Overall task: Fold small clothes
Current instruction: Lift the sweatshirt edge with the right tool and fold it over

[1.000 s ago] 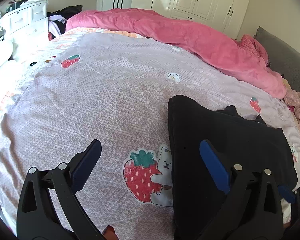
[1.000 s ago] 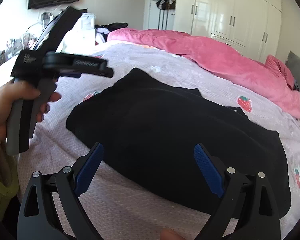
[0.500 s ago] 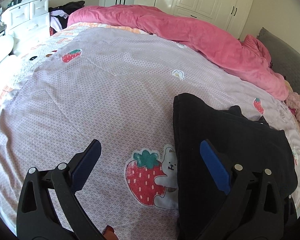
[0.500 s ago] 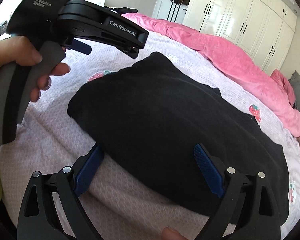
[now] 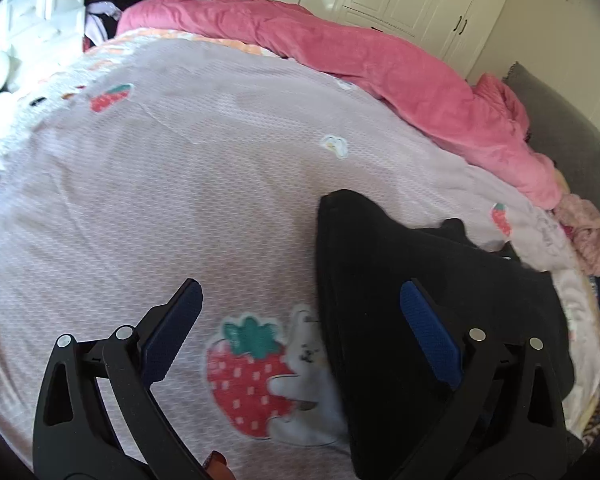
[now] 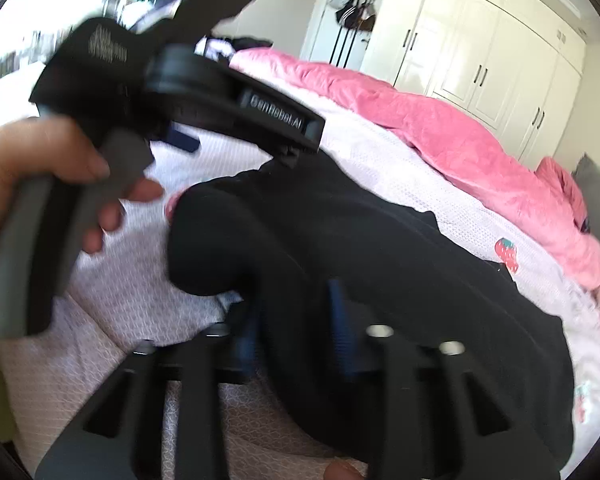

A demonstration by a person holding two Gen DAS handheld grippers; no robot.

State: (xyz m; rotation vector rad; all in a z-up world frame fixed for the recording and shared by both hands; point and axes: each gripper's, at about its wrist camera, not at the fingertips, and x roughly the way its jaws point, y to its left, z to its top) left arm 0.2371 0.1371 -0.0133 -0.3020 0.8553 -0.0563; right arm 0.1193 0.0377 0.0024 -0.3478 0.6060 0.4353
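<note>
1. The left tongs [image 5: 298, 320] are hanging released over the bedsheet [image 5: 180, 200], jaws standing wide with nothing between them. The left-hand pad is lying over bare sheet, and a strawberry print [image 5: 248, 380] is showing in the gap.
2. The black garment [image 5: 420, 280] is lying spread on the sheet, its left edge running just inside the right-hand pad of the left tongs and the rest stretching off to their right.
3. The left hand [image 6: 40, 184] is gripping the handle of those tongs, seen from the right wrist camera above the garment's left end.
4. The right tongs [image 6: 296, 320] have just been closing, and they are now clenching the garment's near edge, dark cloth bunching between the blue pads.
5. The garment is looking soft, limp and light; it is likely to sag and drag rather than hold shape, so a hem or corner seems the best hold.
6. A pink duvet [image 5: 380, 64] is lying heaped well beyond both tongs.
</note>
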